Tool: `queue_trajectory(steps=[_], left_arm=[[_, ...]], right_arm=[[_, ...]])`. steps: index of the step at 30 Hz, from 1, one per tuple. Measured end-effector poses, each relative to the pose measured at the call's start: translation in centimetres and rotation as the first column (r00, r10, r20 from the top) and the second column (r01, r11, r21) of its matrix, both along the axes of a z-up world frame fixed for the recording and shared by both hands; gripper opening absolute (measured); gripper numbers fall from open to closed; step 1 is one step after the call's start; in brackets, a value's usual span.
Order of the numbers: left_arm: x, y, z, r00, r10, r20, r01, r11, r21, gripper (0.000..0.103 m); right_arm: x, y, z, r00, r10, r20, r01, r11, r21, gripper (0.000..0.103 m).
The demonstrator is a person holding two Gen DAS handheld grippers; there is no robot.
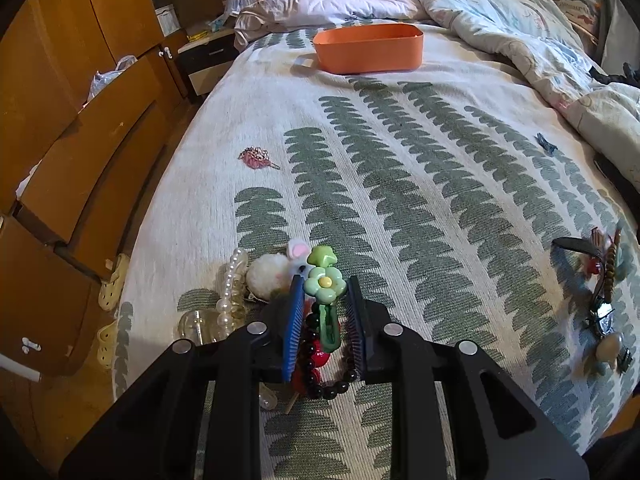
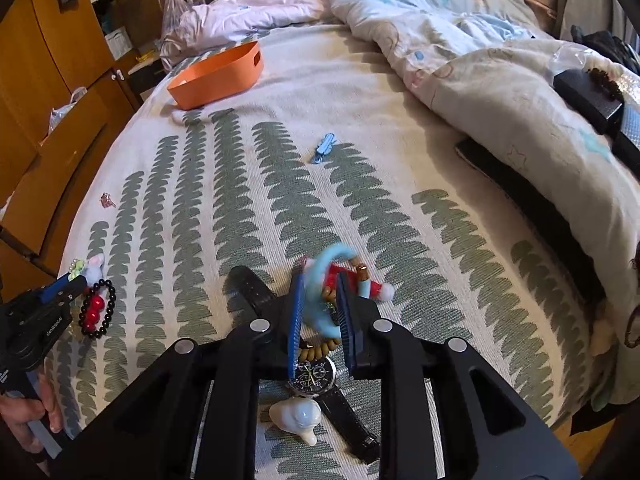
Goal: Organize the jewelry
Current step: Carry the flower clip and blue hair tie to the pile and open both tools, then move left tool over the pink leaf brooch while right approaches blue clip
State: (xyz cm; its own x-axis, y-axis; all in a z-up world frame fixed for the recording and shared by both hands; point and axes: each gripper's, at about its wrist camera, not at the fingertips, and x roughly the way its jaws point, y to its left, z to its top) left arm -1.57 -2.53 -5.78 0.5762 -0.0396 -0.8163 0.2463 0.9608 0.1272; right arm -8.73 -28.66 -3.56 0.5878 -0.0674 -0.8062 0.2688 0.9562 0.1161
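Meanwhile the left gripper (image 1: 325,280) clamped a green flower hair clip (image 1: 325,292) above a black bead bracelet (image 1: 320,364). The right gripper (image 2: 320,280) had a blurred blue ring (image 2: 320,300) between its pads, grip uncertain, over a wristwatch (image 2: 312,372). An orange bin (image 1: 368,48) sat far up the bedspread (image 1: 420,168).

Left gripper (image 1: 325,280) and right gripper (image 2: 320,280) both angled downward, jaws narrowly parted; a hand (image 2: 24,420) grips the left handle.

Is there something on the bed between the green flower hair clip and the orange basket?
Nothing visible. The green flower hair clip sits between the left gripper fingers, and only bare bedspread lies before the orange basket; a pink brooch lies off to the left.
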Motion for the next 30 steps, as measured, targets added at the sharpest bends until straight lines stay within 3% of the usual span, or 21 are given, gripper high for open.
queue_trajectory(steps=[5, 7, 8, 15, 21, 25, 30], left_arm=[[-0.3, 0.1, 0.3, 1.0, -0.007, -0.008, 0.007, 1.0, -0.022, 0.03], [-0.3, 0.3, 0.7, 1.0, -0.007, -0.005, 0.006, 0.999, -0.041, 0.044], [-0.3, 0.5, 1.1, 1.0, -0.004, 0.003, 0.004, 0.999, -0.048, 0.046], [-0.4, 1.4, 3.1, 0.997, 0.024, 0.076, -0.019, 0.998, -0.062, 0.06], [-1.3, 1.5, 4.9, 0.984, 0.032, 0.175, -0.021, 0.998, -0.063, 0.083], [-1.5, 1.4, 5.6, 0.977, 0.022, 0.212, -0.008, 0.998, -0.067, 0.085], [-1.5, 1.2, 5.7, 0.971, 0.02, 0.238, -0.008, 0.999, -0.052, 0.085]], right_arm=[[-0.1, -0.2, 0.2, 1.0, -0.008, 0.016, 0.008, 1.0, 0.01, 0.022], [-0.2, -0.3, 0.6, 0.999, -0.011, 0.038, 0.01, 1.0, 0.018, 0.022], [-0.2, -0.4, 0.8, 0.999, -0.011, 0.051, 0.01, 1.0, 0.024, 0.022], [-0.9, -0.7, 2.4, 0.99, -0.025, 0.142, 0.021, 0.999, 0.031, 0.023], [-1.1, -0.4, 3.3, 0.981, -0.025, 0.19, 0.021, 1.0, 0.023, 0.024], [-0.9, -0.1, 3.3, 0.982, -0.016, 0.188, 0.012, 1.0, 0.025, 0.024], [-0.7, 0.8, 3.4, 0.981, 0.002, 0.194, -0.003, 1.0, 0.003, 0.032]])
